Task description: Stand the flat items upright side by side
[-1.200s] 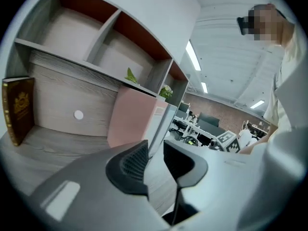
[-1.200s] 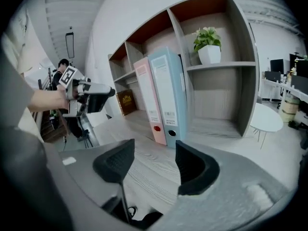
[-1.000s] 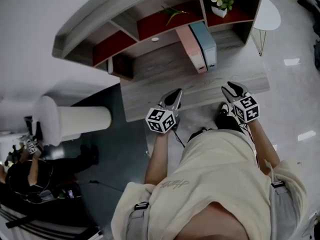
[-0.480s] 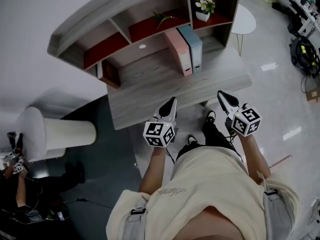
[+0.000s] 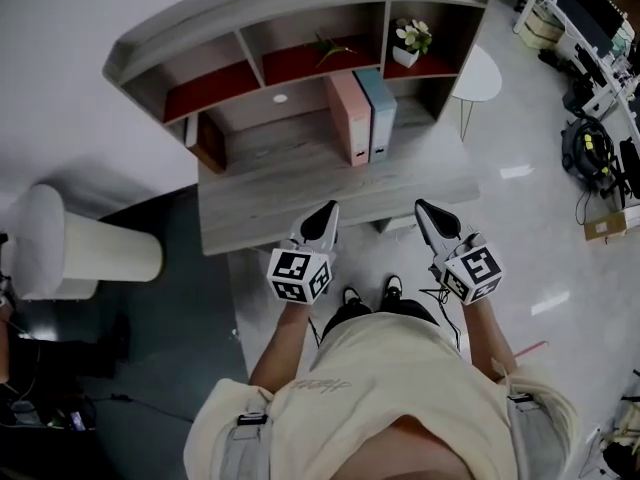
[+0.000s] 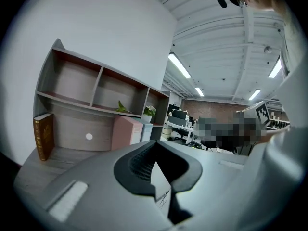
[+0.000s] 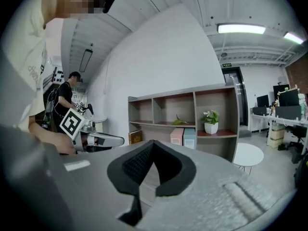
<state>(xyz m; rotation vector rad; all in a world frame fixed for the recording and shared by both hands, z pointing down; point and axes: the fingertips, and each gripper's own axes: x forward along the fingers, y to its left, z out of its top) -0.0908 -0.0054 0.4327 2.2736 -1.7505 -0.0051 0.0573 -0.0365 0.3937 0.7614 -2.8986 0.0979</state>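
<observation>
Grey wood-grain covers the desk (image 5: 290, 213) and the hutch (image 5: 250, 23) that stands along its back edge, which has three open compartments with red floors. The hutch's right compartment holds a white pot of pale flowers (image 5: 411, 40), its middle one a loose green sprig (image 5: 330, 46), and its left one looks bare. Below the hutch's shelf, under the divider between the middle and right compartments, the pink box file (image 5: 350, 118) and the blue box file (image 5: 379, 113) stand upright on the desk, touching side by side, the pink one nearer the hutch's left end. Their narrow spines face away from the hutch's back panel, toward the person, their broad faces are vertical, and their depth runs back under the shelf. A brown book (image 5: 208, 140) stands on end below the hutch's left compartment, well apart from the files. Out beyond the hutch's right end sits a round white side table (image 5: 482, 72) on a pale glossy floor (image 5: 540, 228), with office workstations further off; a dark carpet (image 5: 190, 298) lies on the hutch's left side. In front of the hutch, off the desk's near edge, the left gripper (image 5: 329, 210) and the right gripper (image 5: 423, 209) point toward it, each with its jaws pressed together on nothing.
</observation>
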